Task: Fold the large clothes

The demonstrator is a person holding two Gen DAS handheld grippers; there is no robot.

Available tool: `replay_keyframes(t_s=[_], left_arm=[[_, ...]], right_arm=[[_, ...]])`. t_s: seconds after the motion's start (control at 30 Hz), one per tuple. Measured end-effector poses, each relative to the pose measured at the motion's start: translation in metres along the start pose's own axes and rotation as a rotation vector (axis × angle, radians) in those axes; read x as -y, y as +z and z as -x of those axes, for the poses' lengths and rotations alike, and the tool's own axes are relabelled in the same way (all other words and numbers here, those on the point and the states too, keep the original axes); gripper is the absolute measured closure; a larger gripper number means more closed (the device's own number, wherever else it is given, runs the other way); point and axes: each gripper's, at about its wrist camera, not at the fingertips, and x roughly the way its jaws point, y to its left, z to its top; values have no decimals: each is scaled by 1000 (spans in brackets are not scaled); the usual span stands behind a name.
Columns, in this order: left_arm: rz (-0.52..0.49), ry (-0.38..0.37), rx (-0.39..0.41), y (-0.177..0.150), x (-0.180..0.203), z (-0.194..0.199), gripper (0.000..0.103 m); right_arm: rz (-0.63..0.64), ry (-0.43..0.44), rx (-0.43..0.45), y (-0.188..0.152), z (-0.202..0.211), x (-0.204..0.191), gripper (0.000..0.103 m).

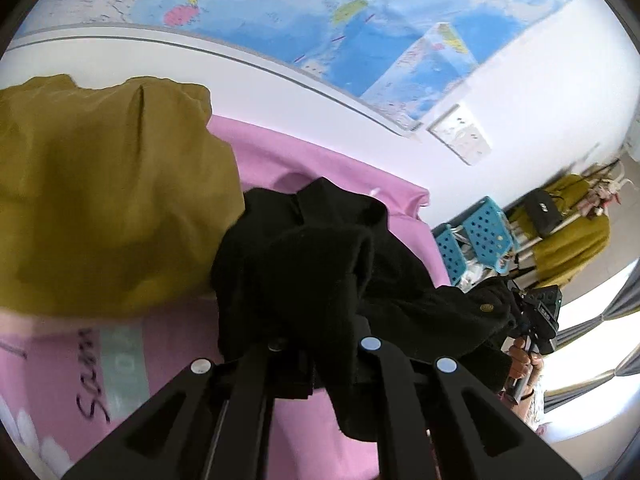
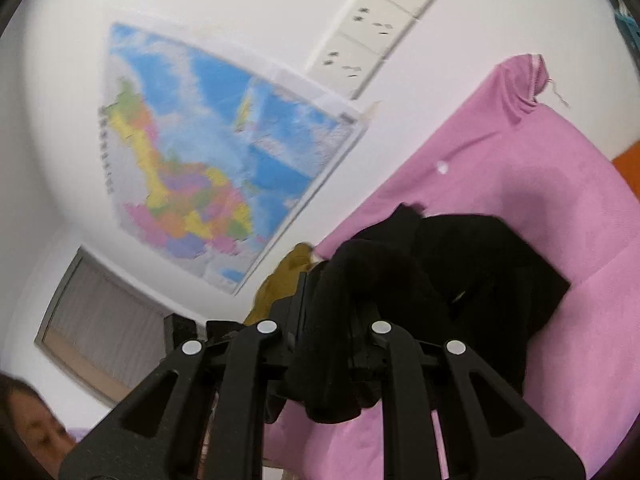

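Observation:
A black garment (image 1: 320,264) with a brass button hangs bunched between my two grippers, above a pink cloth (image 1: 320,164). My left gripper (image 1: 316,354) is shut on one part of the garment. My right gripper (image 2: 324,344) is shut on another part of the black garment (image 2: 440,264), which drapes over its fingers. The right gripper and the hand that holds it also show in the left wrist view (image 1: 536,320), at the garment's far end. The fingertips of both grippers are hidden by the fabric.
A mustard-yellow garment (image 1: 100,200) lies on the pink cloth to the left. A map (image 2: 216,152) and wall sockets (image 2: 376,20) are on the white wall. Blue perforated baskets (image 1: 476,236) and a clothes rack (image 1: 568,224) stand at the right. A person's face (image 2: 36,428) is at lower left.

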Motion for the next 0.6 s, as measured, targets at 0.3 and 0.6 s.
replay_keyframes(t_s=[0.3, 0.6], left_arm=[[65, 87, -84, 55, -24, -71, 98], [160, 145, -142, 75, -53, -115, 92]], right_arm=[[-175, -118, -44, 35, -51, 67, 87], [-242, -156, -50, 42, -78, 91, 66]])
